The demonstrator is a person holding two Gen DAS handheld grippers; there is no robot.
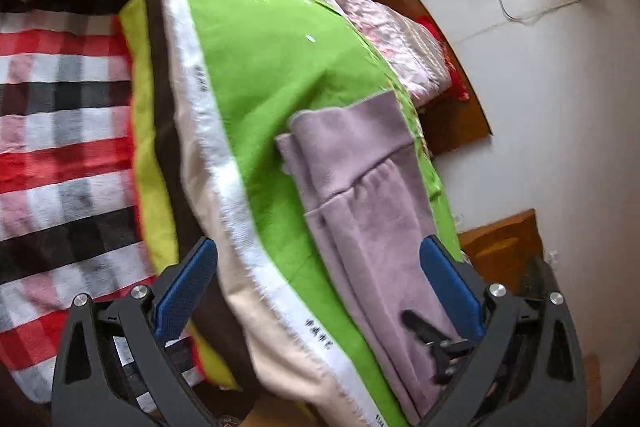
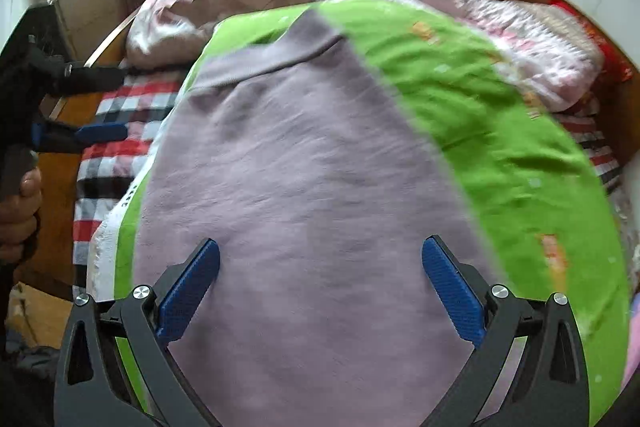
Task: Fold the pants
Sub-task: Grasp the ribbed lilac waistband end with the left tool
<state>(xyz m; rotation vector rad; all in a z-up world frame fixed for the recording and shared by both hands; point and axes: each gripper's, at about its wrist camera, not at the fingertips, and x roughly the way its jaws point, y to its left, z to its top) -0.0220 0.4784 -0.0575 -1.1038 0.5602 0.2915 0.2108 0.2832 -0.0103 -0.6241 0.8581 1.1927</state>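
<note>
Right gripper (image 2: 320, 283) is hovering with its blue pads spread wide and nothing between them, looking straight down the lilac pants (image 2: 304, 187), which are filling the centre of the right wrist view. Left gripper (image 1: 318, 285) is gaping open too, empty, showing up again at the left edge of the right view in a person's hand (image 2: 18, 215). The pants are lying on a green cloth (image 1: 272, 67) over a checked blanket (image 1: 60, 131), waistband toward the top of the frame. Judging by the stacked edges in the left view, the legs are already lying one over the other; the crosswise folds look still to come. The cuffs are running off the bottom of both frames, and blur is smearing the edges.
</note>
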